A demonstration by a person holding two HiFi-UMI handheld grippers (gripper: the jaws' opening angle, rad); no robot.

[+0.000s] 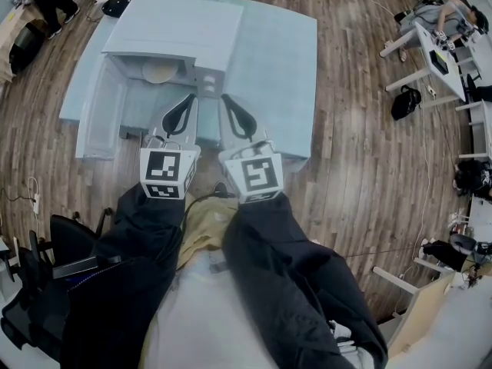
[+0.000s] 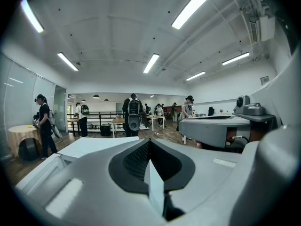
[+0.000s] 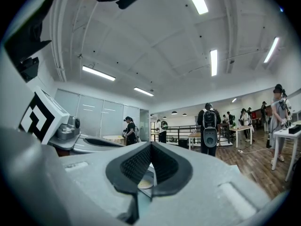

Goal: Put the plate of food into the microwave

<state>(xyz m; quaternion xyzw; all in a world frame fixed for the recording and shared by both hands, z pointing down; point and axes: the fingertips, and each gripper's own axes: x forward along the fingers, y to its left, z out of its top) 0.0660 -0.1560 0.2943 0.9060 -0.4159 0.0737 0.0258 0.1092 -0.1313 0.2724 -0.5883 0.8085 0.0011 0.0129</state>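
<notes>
The pale microwave (image 1: 175, 28) stands on a light-blue table (image 1: 280, 60) with its door (image 1: 98, 114) swung open to the left. Inside the cavity sits a round plate of food (image 1: 159, 71). My left gripper (image 1: 191, 97) is just in front of the cavity, its jaws together with nothing between them. Beside it to the right, my right gripper (image 1: 225, 98) is also shut and empty. In the left gripper view the left gripper (image 2: 149, 142) points level over the microwave's top (image 2: 91, 146). In the right gripper view a bit of the plate (image 3: 144, 184) shows through the right gripper's (image 3: 151, 145) pad loop.
A black office chair (image 1: 46, 267) stands at my lower left. Desks (image 1: 438, 52) with a seated person are at the right, and a black bag (image 1: 405, 102) lies on the wooden floor. Several people stand far off in the room.
</notes>
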